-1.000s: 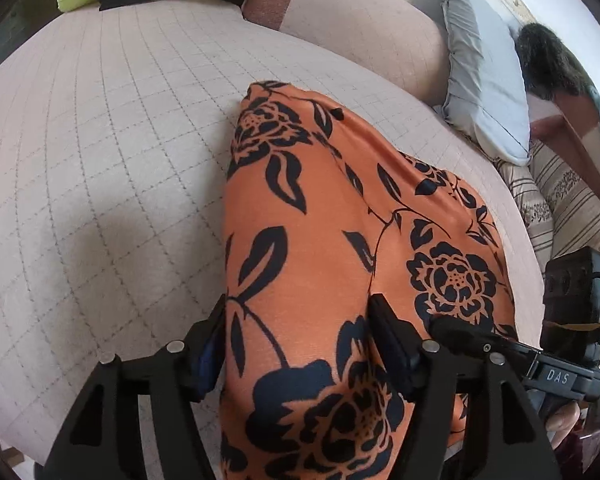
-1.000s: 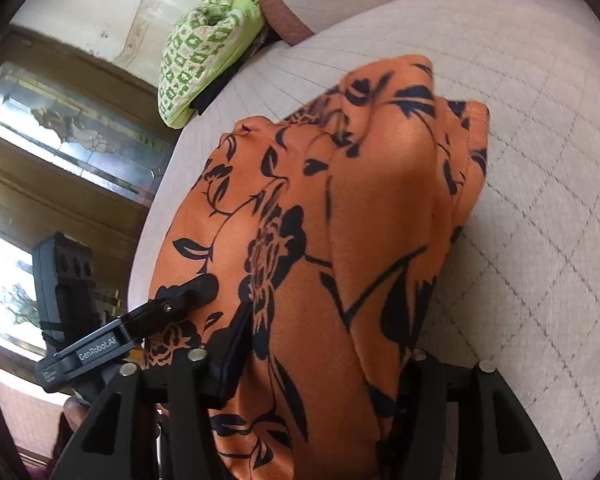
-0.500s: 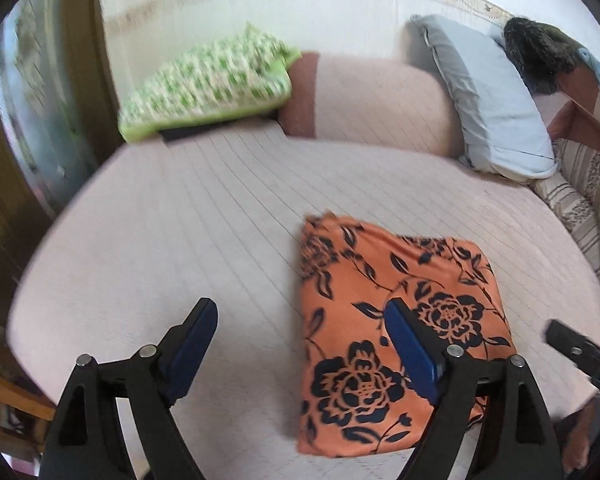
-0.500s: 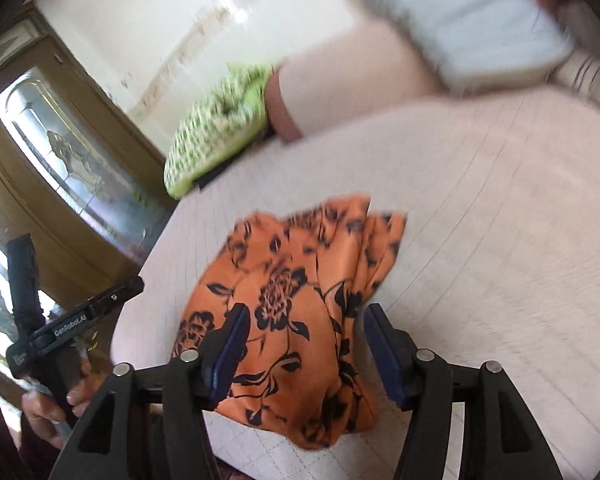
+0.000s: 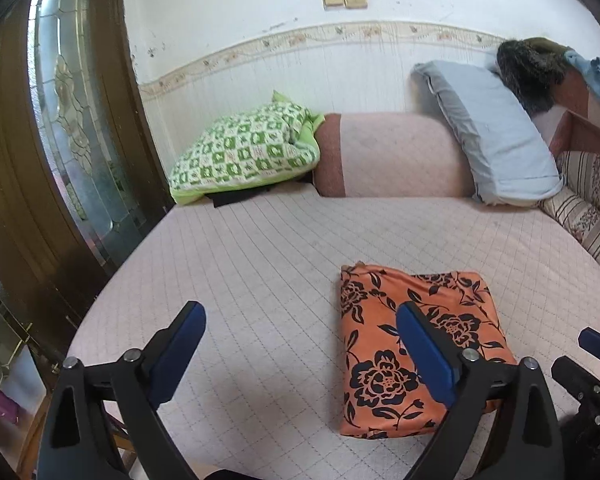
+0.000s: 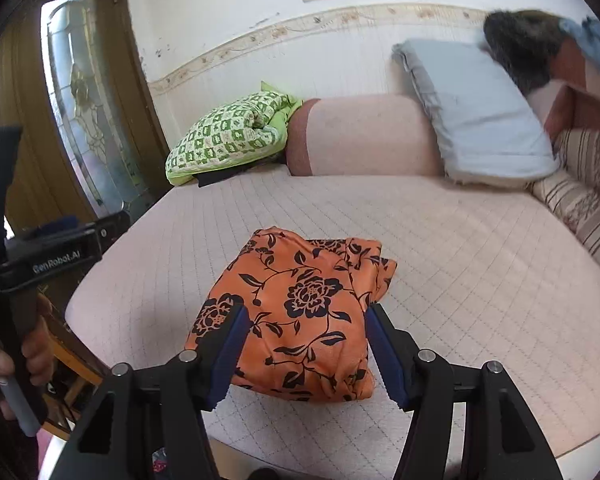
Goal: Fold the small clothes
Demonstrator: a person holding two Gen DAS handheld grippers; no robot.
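- Both grippers hover above the bed, nothing between their pads.
- Left gripper (image 5: pixel 300 334): jaws opening wide.
- Right gripper (image 6: pixel 304 344): jaws apart.
- Folded orange floral garment (image 6: pixel 300 316) lies on quilted mattress (image 6: pixel 480 280), near front edge.

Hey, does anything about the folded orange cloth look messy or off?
Mostly tidy. The orange floral cloth lies flat on the pink quilted bed, but its far right corner is bunched, with layers poking out unevenly.

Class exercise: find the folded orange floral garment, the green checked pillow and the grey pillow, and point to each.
folded orange floral garment (image 6: pixel 300 312): right wrist view, middle of its top face.
green checked pillow (image 5: pixel 248 152): left wrist view, centre of its patterned face.
grey pillow (image 5: pixel 496 136): left wrist view, middle of its front.
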